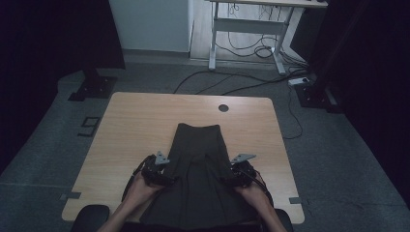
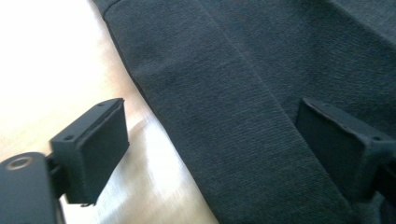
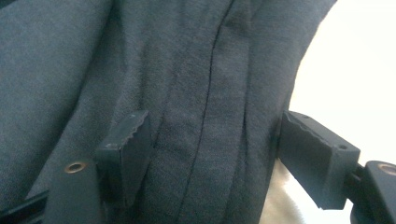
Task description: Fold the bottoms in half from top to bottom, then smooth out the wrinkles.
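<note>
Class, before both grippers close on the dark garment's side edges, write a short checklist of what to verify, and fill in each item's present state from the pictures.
1. Left gripper jaws open: ok.
2. Dark garment edge between the left jaws: ok, one jaw over the table, the other over cloth.
3. Right gripper jaws open: ok.
4. Folded edge between the right jaws: ok, several layers bunched there.
5. Garment flat on the table: not ok, its near end hangs over the front edge.
6. Pads pressing on cloth: cannot tell.

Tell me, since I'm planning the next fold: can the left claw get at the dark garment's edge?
Probably yes: the left claw is open, straddling the dark garment edge on the table, nothing between.
</note>
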The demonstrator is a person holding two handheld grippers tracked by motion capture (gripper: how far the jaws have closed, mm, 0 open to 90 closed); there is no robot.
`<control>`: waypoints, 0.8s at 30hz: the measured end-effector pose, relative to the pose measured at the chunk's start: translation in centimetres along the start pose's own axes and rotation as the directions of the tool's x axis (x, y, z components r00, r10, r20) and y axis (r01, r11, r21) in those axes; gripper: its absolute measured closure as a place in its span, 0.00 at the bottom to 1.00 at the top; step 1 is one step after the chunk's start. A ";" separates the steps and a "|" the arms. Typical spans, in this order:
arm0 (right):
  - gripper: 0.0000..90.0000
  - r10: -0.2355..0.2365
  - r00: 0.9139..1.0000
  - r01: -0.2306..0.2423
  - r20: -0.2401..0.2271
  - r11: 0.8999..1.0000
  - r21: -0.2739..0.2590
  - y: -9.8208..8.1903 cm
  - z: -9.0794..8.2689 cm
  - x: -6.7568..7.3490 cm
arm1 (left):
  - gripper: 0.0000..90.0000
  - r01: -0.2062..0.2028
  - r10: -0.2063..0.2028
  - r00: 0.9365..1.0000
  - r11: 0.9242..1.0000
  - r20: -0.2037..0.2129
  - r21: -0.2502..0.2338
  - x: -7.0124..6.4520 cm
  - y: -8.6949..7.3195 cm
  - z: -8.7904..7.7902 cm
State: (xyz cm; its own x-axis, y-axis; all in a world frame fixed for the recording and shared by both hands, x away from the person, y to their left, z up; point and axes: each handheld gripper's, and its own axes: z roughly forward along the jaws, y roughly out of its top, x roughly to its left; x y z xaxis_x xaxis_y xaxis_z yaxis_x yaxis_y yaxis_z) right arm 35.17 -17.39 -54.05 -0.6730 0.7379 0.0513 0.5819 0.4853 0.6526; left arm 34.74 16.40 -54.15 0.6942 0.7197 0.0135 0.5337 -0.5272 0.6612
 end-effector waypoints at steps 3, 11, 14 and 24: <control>0.28 -0.014 1.000 0.014 -0.012 1.000 0.007 -0.1 -0.2 0.4 | 0.15 -0.012 0.012 1.000 1.000 -0.002 -0.001 -0.3 -0.2 -0.4; 0.24 -0.071 0.997 0.072 0.021 0.997 -0.021 1.5 -1.4 0.3 | 0.11 -0.030 0.030 0.999 0.999 0.017 -0.014 0.4 1.5 -0.9; 0.24 -0.069 0.997 0.070 0.021 0.997 -0.025 1.8 -1.5 0.2 | 0.11 -0.032 0.032 0.999 0.999 0.017 -0.027 0.6 2.2 -1.0; 0.23 -0.012 1.000 0.013 0.011 0.996 -0.090 5.2 -1.2 -1.5 | 0.14 0.004 -0.002 1.000 0.997 0.026 -0.080 3.3 6.2 -0.5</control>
State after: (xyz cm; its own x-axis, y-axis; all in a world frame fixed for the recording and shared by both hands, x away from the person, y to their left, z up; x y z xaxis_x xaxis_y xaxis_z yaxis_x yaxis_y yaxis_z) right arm 38.66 -16.55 -49.86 -0.6749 0.7370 0.0351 0.5297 0.4508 0.7185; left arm 40.08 15.70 -49.63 0.7058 0.7084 -0.0074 0.4962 -0.4869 0.7189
